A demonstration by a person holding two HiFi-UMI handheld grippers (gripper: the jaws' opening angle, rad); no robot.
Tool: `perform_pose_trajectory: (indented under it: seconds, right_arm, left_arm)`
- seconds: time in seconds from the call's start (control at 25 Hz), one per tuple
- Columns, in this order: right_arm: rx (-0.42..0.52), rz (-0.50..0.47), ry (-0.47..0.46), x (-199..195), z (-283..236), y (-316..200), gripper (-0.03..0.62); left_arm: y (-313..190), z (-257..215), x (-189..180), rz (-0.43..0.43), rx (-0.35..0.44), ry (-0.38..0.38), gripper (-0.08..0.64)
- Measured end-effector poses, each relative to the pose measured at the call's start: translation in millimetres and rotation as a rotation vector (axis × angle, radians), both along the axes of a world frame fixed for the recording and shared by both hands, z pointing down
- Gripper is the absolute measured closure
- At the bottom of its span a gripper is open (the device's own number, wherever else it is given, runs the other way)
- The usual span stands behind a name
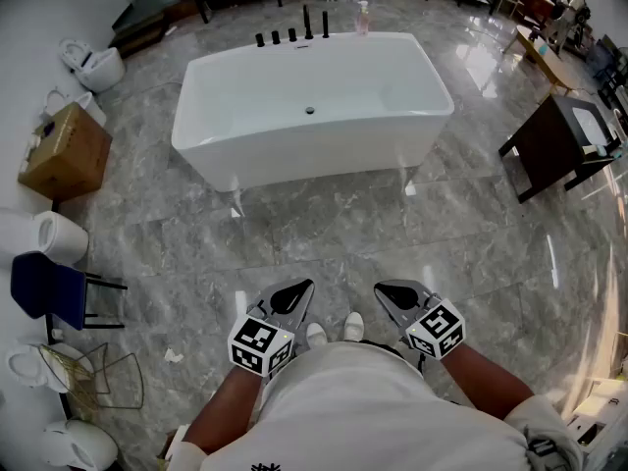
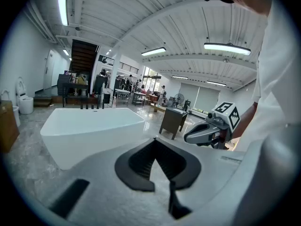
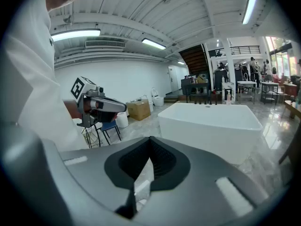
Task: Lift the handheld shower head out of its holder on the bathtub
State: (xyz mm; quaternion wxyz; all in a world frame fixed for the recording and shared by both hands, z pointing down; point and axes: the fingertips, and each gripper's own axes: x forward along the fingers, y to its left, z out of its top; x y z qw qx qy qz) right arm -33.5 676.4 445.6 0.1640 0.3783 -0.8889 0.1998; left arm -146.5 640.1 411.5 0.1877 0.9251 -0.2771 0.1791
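A white freestanding bathtub [image 1: 309, 106] stands on the marble floor well ahead of me. A row of black fittings [image 1: 292, 33] rises from its far rim; the shower head among them is too small to single out. My left gripper [image 1: 299, 288] and right gripper [image 1: 385, 290] hang close to my body, side by side, far short of the tub. Both are shut with nothing between the jaws. The left gripper view shows its jaws [image 2: 154, 140] meeting, with the tub [image 2: 94, 126] beyond. The right gripper [image 3: 150, 139] likewise faces the tub [image 3: 211, 121].
A dark cabinet [image 1: 564, 145] stands right of the tub. On the left are a cardboard box [image 1: 64, 150], a blue chair [image 1: 49, 287], toilets [image 1: 93, 67] and a wire basket [image 1: 93, 376]. A pink bottle [image 1: 363, 16] sits at the tub's far rim.
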Motion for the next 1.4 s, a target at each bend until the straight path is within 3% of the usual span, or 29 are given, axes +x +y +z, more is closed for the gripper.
perform_pose_trajectory:
  seconds: [0.44, 0.64, 0.76, 0.88, 1.12, 1.4]
  right_arm:
    - [0.018, 0.082, -0.046, 79, 10, -44, 0.583]
    - [0.070, 0.085, -0.070, 110, 10, -59, 0.577]
    - [0.068, 0.104, -0.074, 121, 13, -70, 0.473]
    - [0.063, 0.133, -0.073, 130, 18, -88, 0.463]
    - [0.054, 0.186, -0.054, 145, 31, -152, 0.449]
    - [0.052, 0.251, 0.001, 143, 19, -259, 0.449]
  left_arm:
    - [-24, 8, 59, 0.011, -0.007, -0.033, 0.557]
    - [-36, 4, 92, 0.017, 0.017, -0.036, 0.557]
    - [-44, 8, 103, 0.025, 0.001, -0.035, 0.557]
    - [-60, 14, 109, 0.041, -0.014, -0.038, 0.557]
    - [-130, 28, 120, 0.084, 0.001, -0.025, 0.557]
    - [-250, 22, 124, 0.143, -0.013, 0.033, 0.557]
